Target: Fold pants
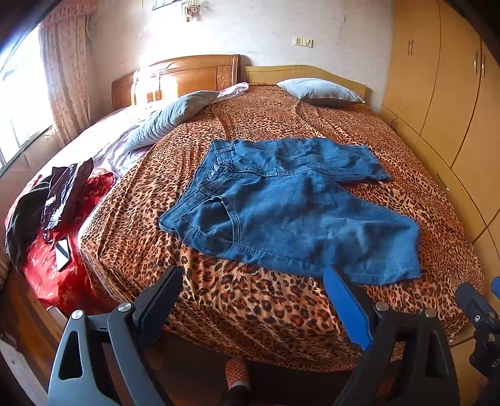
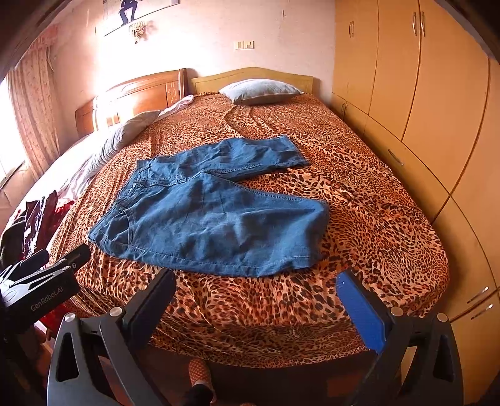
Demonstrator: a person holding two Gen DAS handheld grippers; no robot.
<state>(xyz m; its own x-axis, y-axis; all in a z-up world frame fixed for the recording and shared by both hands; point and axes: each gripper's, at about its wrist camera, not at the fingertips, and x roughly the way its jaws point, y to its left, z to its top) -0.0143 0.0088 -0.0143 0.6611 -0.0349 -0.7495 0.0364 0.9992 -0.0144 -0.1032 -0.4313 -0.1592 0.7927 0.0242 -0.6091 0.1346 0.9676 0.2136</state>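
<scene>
blue denim pants [image 1: 290, 212] lie crosswise on the leopard-print bed [image 1: 250, 318], ahead of both released jaws; near leg hem [image 2: 312, 234] sits closest to the right gripper [image 2: 254, 281].

Losing the framed picture [image 1: 162, 3] past the edge at twelve o'clock in the left wrist view. Cutting the right gripper [image 1: 482, 290] short at three o'clock, and the left gripper [image 2: 59, 254] at nine o'clock in the right wrist view. Hiding a strip of the pants [image 1: 281, 203] hem behind a blue pad [image 1: 343, 309] at five o'clock. Showing only part of a slipper [image 1: 237, 371] at six o'clock. Rendering the wall switches [image 1: 302, 41] too small to read.
</scene>
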